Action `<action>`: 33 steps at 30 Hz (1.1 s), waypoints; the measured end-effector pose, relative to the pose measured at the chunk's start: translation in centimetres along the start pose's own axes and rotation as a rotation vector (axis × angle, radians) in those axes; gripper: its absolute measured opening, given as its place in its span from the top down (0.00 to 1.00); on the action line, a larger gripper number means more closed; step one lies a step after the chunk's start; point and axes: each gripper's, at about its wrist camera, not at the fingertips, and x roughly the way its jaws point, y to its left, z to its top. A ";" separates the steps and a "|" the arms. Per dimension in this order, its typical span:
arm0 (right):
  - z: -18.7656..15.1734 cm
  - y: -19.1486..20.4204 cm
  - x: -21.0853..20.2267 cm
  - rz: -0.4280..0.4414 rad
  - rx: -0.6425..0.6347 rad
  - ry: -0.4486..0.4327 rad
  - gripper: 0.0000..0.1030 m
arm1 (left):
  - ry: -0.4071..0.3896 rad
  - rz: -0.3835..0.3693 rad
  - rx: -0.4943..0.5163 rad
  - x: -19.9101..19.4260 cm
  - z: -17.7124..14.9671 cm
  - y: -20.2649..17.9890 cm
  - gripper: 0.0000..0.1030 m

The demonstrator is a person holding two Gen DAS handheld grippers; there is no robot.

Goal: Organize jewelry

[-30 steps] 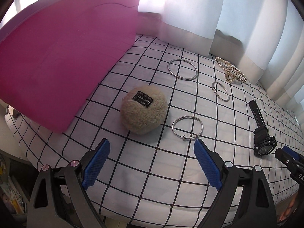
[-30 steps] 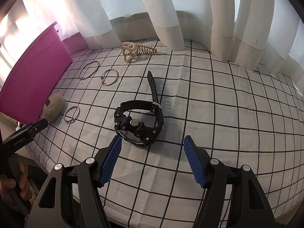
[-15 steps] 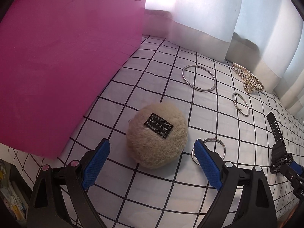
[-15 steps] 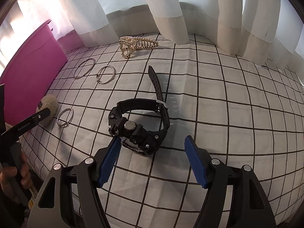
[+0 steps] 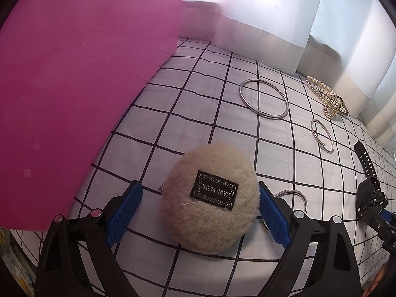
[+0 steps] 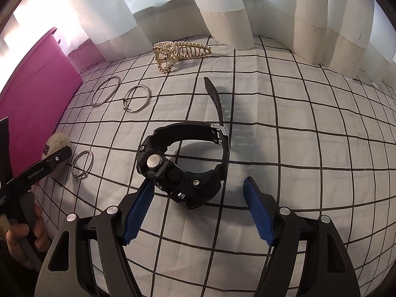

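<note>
The left hand-held gripper (image 5: 198,212) stands spread around the fluffy pom-pom (image 5: 210,198) at lower centre, its right pad touching the fur. The right hand-held gripper (image 6: 198,212), also spread, straddles the black watch (image 6: 183,160) at centre frame. Closing left could snag the bangle (image 5: 294,198) just beside the right pad, or the soft fur could slip free.

So it's a bed (image 6: 309,133) with a white sheet in a black grid print. Sitting right between the left tool's (image 5: 198,212) blue pads is a fuzzy beige puff (image 5: 210,198) with a black label, and a pink box (image 5: 74,74) stands just left of it. Tucked behind that tool's right pad is a small silver bangle (image 5: 294,196). Further ahead lie a big silver bangle (image 5: 263,101), another hoop (image 5: 321,135) and a gold pearl hair claw (image 5: 326,96). A black watch (image 6: 183,163) lies just in front of the right tool (image 6: 198,212).
</note>
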 end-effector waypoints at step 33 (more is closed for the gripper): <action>1.0 1.3 -0.5 0.026 -0.023 -0.127 0.58 | -0.062 0.015 0.052 -0.8 0.0 -1.0 0.47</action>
